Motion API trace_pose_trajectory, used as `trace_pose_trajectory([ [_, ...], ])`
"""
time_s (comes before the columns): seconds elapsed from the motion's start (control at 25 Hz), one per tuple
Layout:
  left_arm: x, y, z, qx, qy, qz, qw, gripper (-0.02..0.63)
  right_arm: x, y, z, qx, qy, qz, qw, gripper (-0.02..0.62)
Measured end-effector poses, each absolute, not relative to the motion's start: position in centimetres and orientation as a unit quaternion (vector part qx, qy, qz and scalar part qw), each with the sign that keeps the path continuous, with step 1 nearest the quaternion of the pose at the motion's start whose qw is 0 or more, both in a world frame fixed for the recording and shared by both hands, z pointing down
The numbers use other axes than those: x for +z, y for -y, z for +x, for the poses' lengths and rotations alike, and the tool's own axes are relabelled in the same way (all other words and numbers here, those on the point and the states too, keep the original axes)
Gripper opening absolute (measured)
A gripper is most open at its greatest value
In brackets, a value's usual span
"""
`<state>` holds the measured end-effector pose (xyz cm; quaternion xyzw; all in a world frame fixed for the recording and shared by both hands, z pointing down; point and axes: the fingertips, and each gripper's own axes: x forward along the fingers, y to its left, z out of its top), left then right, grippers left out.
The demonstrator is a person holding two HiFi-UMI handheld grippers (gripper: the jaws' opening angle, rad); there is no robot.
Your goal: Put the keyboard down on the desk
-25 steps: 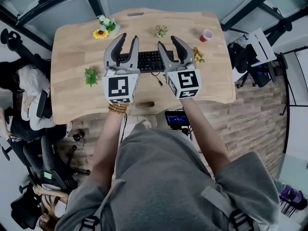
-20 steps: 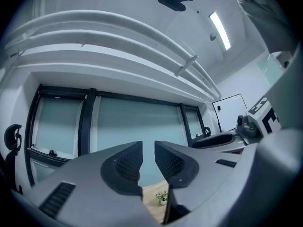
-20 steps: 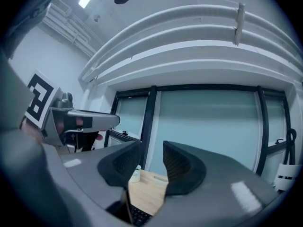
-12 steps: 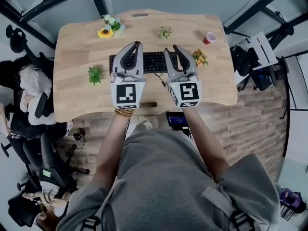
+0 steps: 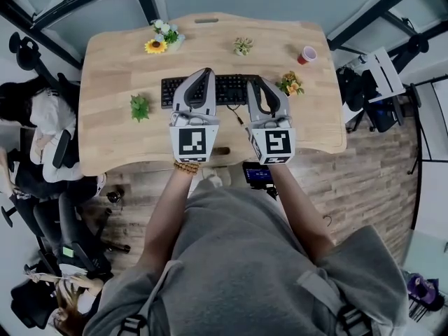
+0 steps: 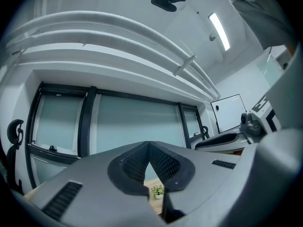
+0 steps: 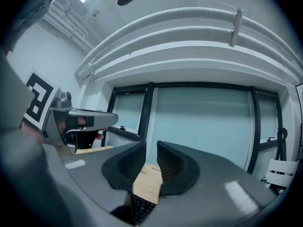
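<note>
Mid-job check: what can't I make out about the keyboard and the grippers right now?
- Head view: the left gripper and right gripper cover much of the keyboard; whether it lies flat on the desk is hidden.
- Right gripper view: jaws, just closing, stand apart; only a keyboard sliver shows between them, contact unclear.
- Left gripper view: shut jaws block nearly everything below.

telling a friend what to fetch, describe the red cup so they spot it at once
On the wooden desk, look to the far right corner, beyond the black keyboard. The red cup stands there near the edge. It is the only red thing on the desk; its neighbours, the orange-flowered plant and the small green plant, are both greenery.
</note>
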<state>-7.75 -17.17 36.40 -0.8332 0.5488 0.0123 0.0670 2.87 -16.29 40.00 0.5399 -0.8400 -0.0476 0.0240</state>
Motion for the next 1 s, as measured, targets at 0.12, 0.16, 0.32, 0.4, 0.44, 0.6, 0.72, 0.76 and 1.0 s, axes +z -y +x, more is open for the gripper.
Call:
trace_pose_trajectory([
  [0.12, 37.3, 16.8, -7.7, 0.009, -0.549, -0.833, 0.068, 0.008, 40.8, 15.6, 2.9, -0.042, 0.842, 0.537, 0.028, 0.072],
  [0.16, 37.6, 16.7, -7.6, 0.008, -0.549, -0.833, 0.066, 0.008, 41.0, 15.3, 3.0, -0.041, 0.842, 0.537, 0.029, 0.066],
  [0.32, 38.6, 16.1, -7.3, 0.001, -0.549, -0.834, 0.056, 0.008, 41.4, 14.6, 3.2, -0.041, 0.843, 0.535, 0.036, 0.06],
  [0.4, 39.1, 15.8, -7.2, -0.004, -0.548, -0.835, 0.048, 0.008, 41.7, 14.3, 3.4, -0.04, 0.842, 0.537, 0.039, 0.035],
  [0.44, 39.4, 15.6, -7.1, -0.008, -0.547, -0.836, 0.043, 0.008, 41.9, 14.1, 3.5, -0.04, 0.842, 0.536, 0.041, 0.022],
  [0.6, 40.3, 15.1, -6.7, -0.01, -0.544, -0.838, 0.043, 0.008, 42.9, 13.4, 3.2, -0.041, 0.845, 0.53, 0.055, 0.012],
  [0.72, 40.8, 14.5, -6.4, -0.012, -0.542, -0.839, 0.037, 0.008, 43.4, 12.6, 3.2, -0.037, 0.846, 0.528, 0.063, 0.011],
  [0.76, 41.0, 14.4, -6.3, -0.013, -0.542, -0.84, 0.035, 0.008, 43.5, 12.4, 3.3, -0.036, 0.846, 0.527, 0.065, 0.011],
  [1.0, 41.9, 13.1, -4.7, -0.015, -0.536, -0.844, 0.018, 0.008, 44.1, 11.4, 4.9, -0.024, 0.843, 0.532, 0.08, 0.011],
])
